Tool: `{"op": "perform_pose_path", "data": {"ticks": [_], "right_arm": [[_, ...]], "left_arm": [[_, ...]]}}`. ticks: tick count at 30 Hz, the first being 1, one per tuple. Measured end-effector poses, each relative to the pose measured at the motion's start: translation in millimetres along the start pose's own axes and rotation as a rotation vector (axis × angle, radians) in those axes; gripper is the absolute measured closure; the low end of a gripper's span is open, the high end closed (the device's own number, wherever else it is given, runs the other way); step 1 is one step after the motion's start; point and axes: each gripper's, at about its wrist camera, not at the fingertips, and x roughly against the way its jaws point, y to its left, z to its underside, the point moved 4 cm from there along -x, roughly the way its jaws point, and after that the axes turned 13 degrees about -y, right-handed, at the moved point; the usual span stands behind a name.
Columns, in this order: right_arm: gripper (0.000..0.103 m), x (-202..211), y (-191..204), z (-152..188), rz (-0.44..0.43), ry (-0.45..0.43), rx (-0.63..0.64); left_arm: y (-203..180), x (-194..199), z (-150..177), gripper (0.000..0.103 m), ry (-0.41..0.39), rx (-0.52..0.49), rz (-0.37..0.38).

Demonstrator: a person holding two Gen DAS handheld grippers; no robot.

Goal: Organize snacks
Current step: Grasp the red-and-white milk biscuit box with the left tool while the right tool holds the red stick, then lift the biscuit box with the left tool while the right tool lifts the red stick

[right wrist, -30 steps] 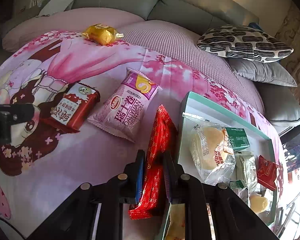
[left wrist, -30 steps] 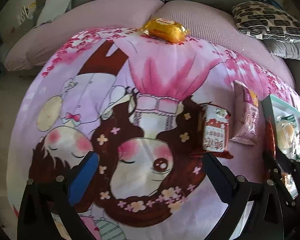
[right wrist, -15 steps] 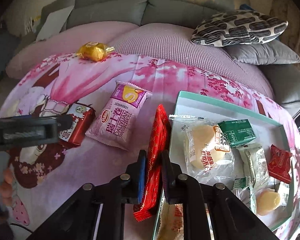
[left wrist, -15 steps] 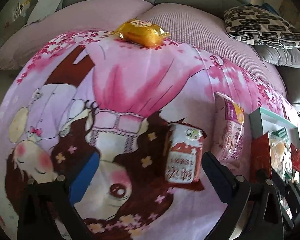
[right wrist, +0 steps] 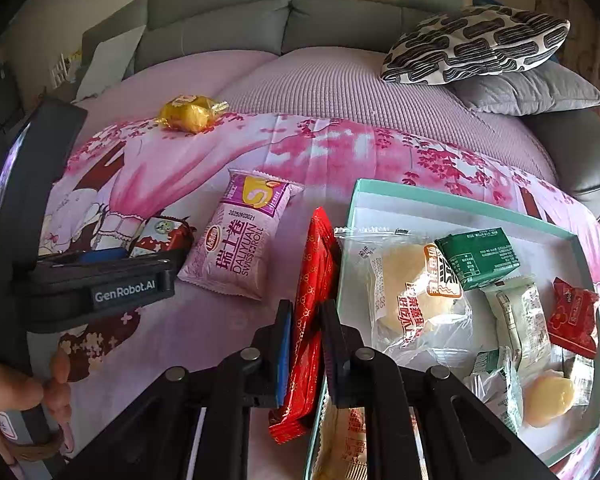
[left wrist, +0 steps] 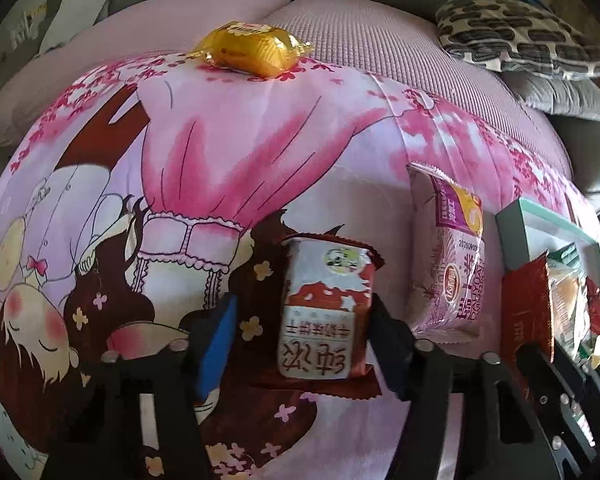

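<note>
A brown and white snack packet (left wrist: 324, 312) lies on the pink cartoon blanket (left wrist: 228, 152) between the jaws of my left gripper (left wrist: 303, 320). The jaws are closing. The right finger (left wrist: 388, 344) touches the packet's edge, while the blue left pad (left wrist: 216, 344) stands a little off it. My right gripper (right wrist: 307, 312) is shut on a long red packet (right wrist: 316, 256), held upright beside the left wall of the teal box (right wrist: 460, 196). A pink Swiss roll packet (right wrist: 244, 244) and a yellow wrapped cake (right wrist: 190, 114) lie loose on the blanket.
The box holds several snacks: a cream bun in clear wrap (right wrist: 412, 292), a green packet (right wrist: 480, 256), a small red packet (right wrist: 572, 316). A patterned pillow (right wrist: 476, 44) and a grey pillow (right wrist: 540, 88) rest on the grey sofa (right wrist: 260, 20). A hand (right wrist: 20, 392) holds the left tool.
My left gripper has moved right and down over the brown and white packet, and its jaws have narrowed around it. The right gripper keeps the red packet and has rolled slightly.
</note>
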Motion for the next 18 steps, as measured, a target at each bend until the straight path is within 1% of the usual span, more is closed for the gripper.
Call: {"op": "perform_pose_path", "data": {"ticks": [1, 2, 3, 7, 11, 18], "right_arm": [[0.087, 0, 0, 0, -0.001, 0.000, -0.001], [0.087, 0, 0, 0, -0.002, -0.001, -0.002], [0.087, 0, 1, 1, -0.002, -0.002, -0.002], [0.087, 0, 0, 1, -0.005, -0.002, -0.005], [0.089, 3, 0, 1, -0.006, -0.008, -0.003], [0.091, 12, 1, -2, -0.046, -0.025, -0.027]], "left_arm": [[3, 1, -1, 0.051, 0.000, 0.020, 0.002], [8, 2, -2, 0.058, -0.001, 0.042, 0.001], [12, 4, -2, 0.061, -0.001, 0.059, -0.006], [32, 11, -3, 0.062, -0.011, 0.129, -0.040], [41, 16, -3, 0.062, -0.014, 0.177, -0.041], [36, 23, -2, 0.062, -0.017, 0.170, -0.032]]}}
